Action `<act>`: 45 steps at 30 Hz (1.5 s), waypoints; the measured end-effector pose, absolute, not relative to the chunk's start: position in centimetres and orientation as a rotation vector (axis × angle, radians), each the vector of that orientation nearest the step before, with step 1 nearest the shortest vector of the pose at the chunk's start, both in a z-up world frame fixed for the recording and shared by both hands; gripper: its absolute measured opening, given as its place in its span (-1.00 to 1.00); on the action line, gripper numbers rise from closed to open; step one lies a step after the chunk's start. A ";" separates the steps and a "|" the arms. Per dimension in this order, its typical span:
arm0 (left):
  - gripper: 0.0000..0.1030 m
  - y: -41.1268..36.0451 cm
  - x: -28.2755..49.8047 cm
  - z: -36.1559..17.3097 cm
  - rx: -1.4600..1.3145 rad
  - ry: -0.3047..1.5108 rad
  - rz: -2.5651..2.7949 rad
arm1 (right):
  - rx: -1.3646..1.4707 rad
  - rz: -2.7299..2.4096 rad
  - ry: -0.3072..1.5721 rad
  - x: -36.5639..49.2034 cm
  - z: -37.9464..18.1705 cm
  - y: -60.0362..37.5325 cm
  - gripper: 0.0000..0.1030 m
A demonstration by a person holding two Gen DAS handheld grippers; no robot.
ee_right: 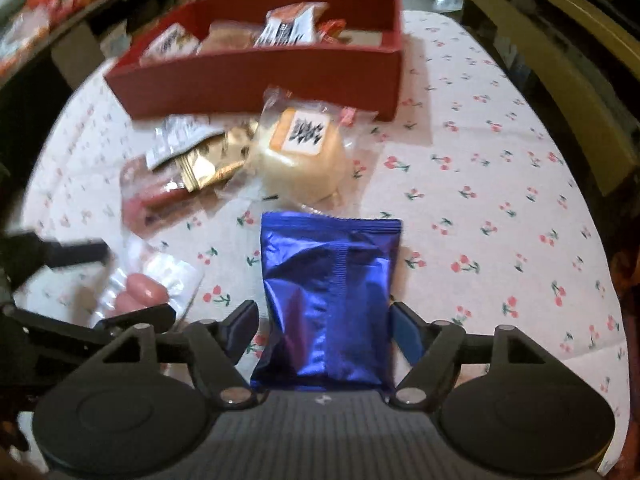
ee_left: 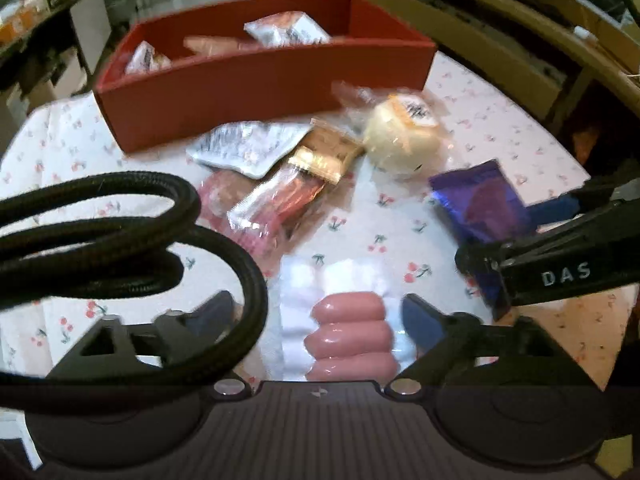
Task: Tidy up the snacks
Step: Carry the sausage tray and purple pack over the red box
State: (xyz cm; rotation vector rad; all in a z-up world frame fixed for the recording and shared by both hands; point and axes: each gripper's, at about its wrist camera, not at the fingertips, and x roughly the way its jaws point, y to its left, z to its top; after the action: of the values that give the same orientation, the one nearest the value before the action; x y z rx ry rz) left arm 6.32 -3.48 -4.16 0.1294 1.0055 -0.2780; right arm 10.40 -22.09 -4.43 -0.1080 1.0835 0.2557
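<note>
While one red box (ee_right: pixel 256 80) waits, six snack packs (ee_right: pixel 328 300) lie outside.

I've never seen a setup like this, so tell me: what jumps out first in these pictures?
A shiny blue foil packet lies between the open fingers of the right gripper. A clear pack of pink sausages lies between the open fingers of the left gripper. Behind them, a long red box already holds several snacks on the cherry-print tablecloth.
</note>
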 end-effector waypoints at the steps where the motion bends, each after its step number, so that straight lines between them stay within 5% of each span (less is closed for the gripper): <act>1: 0.92 -3.5 6.3 -4.3 0.138 1.007 -0.279 | -0.116 0.255 1.070 10.3 -4.4 -22.0 1.00; 3: 0.87 -3.7 6.1 -4.2 0.159 1.010 -0.286 | -0.096 0.241 1.065 10.2 -4.2 -22.4 0.90; 8: 0.24 -3.2 5.2 -3.1 0.148 1.017 -0.337 | -0.094 0.232 1.055 8.7 -3.6 -23.2 0.79; 18: 0.01 -2.4 4.4 -1.9 0.109 1.020 -0.355 | -0.007 0.237 0.970 7.3 -0.9 -24.0 0.79; 21: 0.12 -2.8 4.2 -2.2 0.138 1.014 -0.358 | 0.003 0.235 0.984 7.6 -1.1 -24.1 0.79; 23: 0.68 -3.6 3.9 -2.7 0.170 1.025 -0.383 | 0.011 0.243 0.985 7.6 -1.1 -24.1 0.79; 24: 0.81 -4.2 3.8 -3.1 0.191 1.038 -0.398 | 0.013 0.246 0.985 7.5 -1.1 -24.1 0.79; 28: 0.98 -5.2 3.9 -4.5 0.297 1.044 -0.372 | 0.019 0.263 0.979 7.3 -0.9 -24.1 0.79; 30: 0.92 -4.5 4.0 -4.4 0.284 1.063 -0.381 | 0.024 0.268 0.972 7.3 -0.8 -24.2 0.79; 34: 0.49 -3.5 3.9 -3.6 0.302 1.079 -0.387 | 0.037 0.277 0.958 7.2 -0.5 -24.4 0.79; 45: 0.46 -1.4 3.4 -0.6 0.156 1.048 -0.420 | 0.051 0.284 0.917 7.0 0.5 -24.3 0.79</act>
State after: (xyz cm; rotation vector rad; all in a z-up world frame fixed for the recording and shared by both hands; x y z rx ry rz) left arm 3.40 -1.40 -0.61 0.1556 1.0479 -0.4197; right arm 6.99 -24.29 0.46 0.0512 0.9172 0.2836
